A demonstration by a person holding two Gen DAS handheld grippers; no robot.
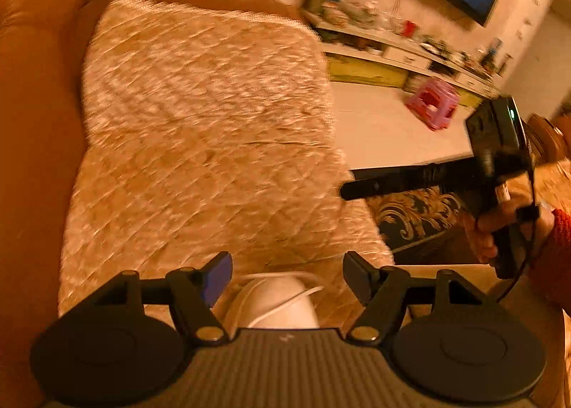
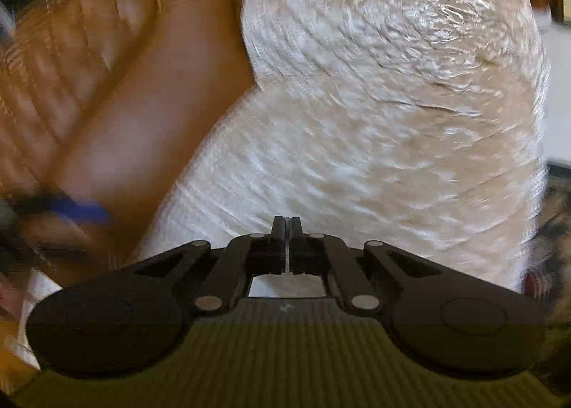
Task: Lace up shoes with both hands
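White rounded shoe [image 1: 276, 302] with white lace lies directly beneath left claw [image 1: 287, 279], jaws apart; right claw [image 2: 286, 229], together, is farther.

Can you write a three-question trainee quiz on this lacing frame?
1. True or false: the left gripper is open.
2. What white thing shows just below the left gripper? A) shoe B) cup C) towel
3. Fill in: the right gripper is ____, nothing visible between its fingers.

Key: 1 true. 2 A, the white shoe with its white lace, on the quilted cover. 3 shut.
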